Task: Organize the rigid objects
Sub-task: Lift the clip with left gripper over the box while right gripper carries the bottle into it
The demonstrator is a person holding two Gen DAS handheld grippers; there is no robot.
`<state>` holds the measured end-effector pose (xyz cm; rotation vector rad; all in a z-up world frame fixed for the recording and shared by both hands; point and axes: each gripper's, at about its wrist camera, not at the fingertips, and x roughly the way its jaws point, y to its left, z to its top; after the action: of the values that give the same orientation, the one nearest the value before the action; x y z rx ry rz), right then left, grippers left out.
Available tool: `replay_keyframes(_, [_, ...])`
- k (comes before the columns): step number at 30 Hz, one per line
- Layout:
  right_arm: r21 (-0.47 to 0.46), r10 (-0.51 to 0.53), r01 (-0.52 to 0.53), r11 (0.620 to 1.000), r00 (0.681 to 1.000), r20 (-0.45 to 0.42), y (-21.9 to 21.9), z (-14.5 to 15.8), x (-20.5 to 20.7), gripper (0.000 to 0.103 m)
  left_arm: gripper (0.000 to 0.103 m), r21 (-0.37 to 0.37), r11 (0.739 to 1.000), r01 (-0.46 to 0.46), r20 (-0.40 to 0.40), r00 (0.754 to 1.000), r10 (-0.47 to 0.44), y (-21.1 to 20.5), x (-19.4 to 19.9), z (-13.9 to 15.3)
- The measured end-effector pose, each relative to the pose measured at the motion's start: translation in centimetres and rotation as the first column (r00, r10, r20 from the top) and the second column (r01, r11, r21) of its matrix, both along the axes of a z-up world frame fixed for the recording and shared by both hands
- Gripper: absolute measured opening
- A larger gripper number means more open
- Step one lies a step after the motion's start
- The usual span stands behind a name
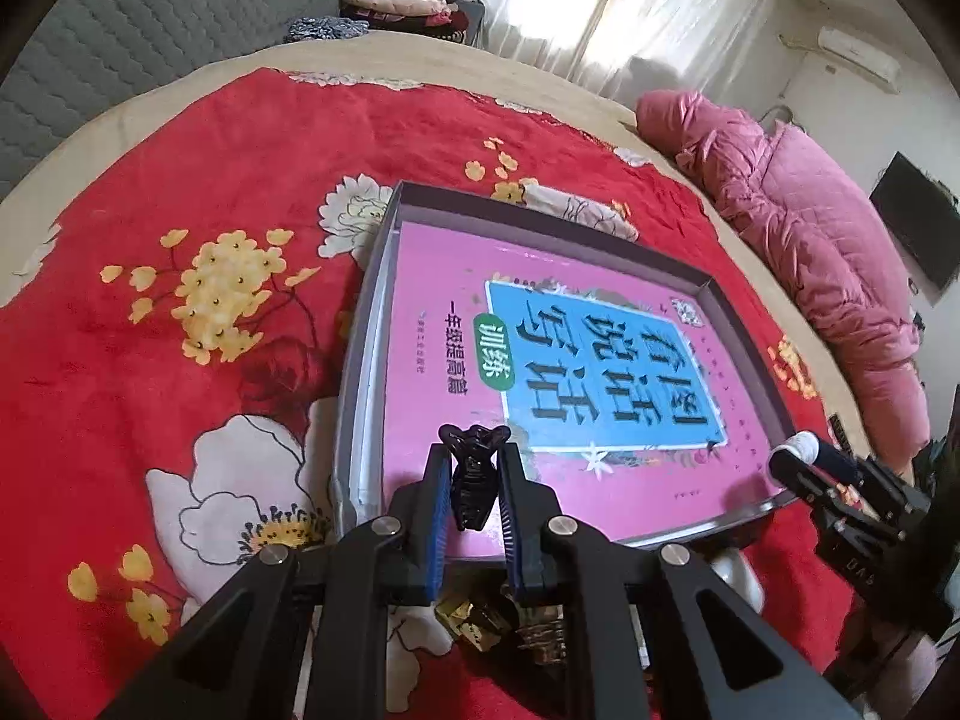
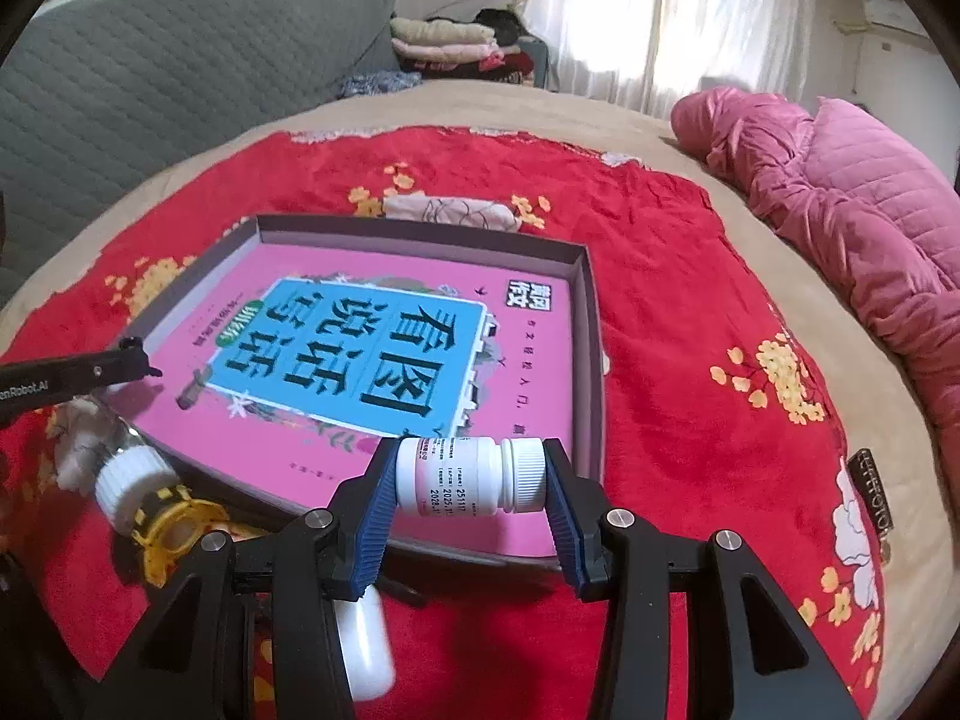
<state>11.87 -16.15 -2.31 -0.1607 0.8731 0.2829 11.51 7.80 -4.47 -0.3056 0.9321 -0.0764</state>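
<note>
Here I hold a black hair clip (image 1: pixel 474 474) in the left gripper (image 1: pixel 474 480) and a white pill bottle (image 2: pixel 471 476) in the right gripper (image 2: pixel 471 480), fingers clenched on each, above the tray's (image 2: pixel 591 324) near edge, presumably for stowing inside.

Black hair claw (image 1: pixel 474 474) in left tool (image 1: pixel 473 456)

Daylight pours through the white curtain (image 1: pixel 606 6) at the far side and blows it out to glare. The red blanket (image 2: pixel 690 276) is evenly lit with soft shadows. Fisheye bending curves both views, corners black.
</note>
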Motion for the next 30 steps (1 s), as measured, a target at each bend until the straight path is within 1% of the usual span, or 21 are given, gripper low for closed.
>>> replay_keyframes(2, [-0.002,0.003,-0.003,1.000,1.000,-0.015,0.1,-0.1,0.2,0.048,0.016,0.018,1.000,0.006,-0.003,1.000,-0.006,-0.1,0.0,-0.3])
replay_keyframes(7, [-0.017,0.023,-0.024,1.000,0.999,-0.047,0.8,-0.3,0.5,0.048,0.016,0.031,0.999,0.026,-0.003,1.000,-0.026,-0.3,0.0,-0.3])
replay_keyframes(11, [-0.037,0.030,-0.034,0.999,0.994,-0.105,1.1,-0.8,1.1,0.048,0.016,0.067,0.996,0.050,0.005,0.999,-0.050,-0.8,0.0,-0.3])
replay_keyframes(13, [-0.044,0.028,-0.034,0.998,0.992,-0.125,1.1,-1.0,1.2,0.048,0.016,0.068,0.996,0.061,0.003,0.998,-0.061,-0.7,0.2,-0.4])
replay_keyframes(22, [-0.012,-0.064,0.063,0.998,0.970,-0.232,-0.3,-1.3,2.5,0.048,0.016,0.085,0.994,0.061,0.009,0.998,-0.062,-0.2,0.4,-0.5])
replay_keyframes(25, [-0.014,-0.073,0.072,0.997,0.967,-0.242,-0.3,-1.3,2.6,0.048,0.016,0.077,0.995,0.062,0.011,0.998,-0.063,0.0,0.4,-0.6])
replay_keyframes(30, [-0.027,-0.081,0.077,0.997,0.964,-0.253,-0.2,-1.2,2.6,0.048,0.016,0.092,0.993,0.068,0.011,0.998,-0.069,-0.1,0.3,-0.5])
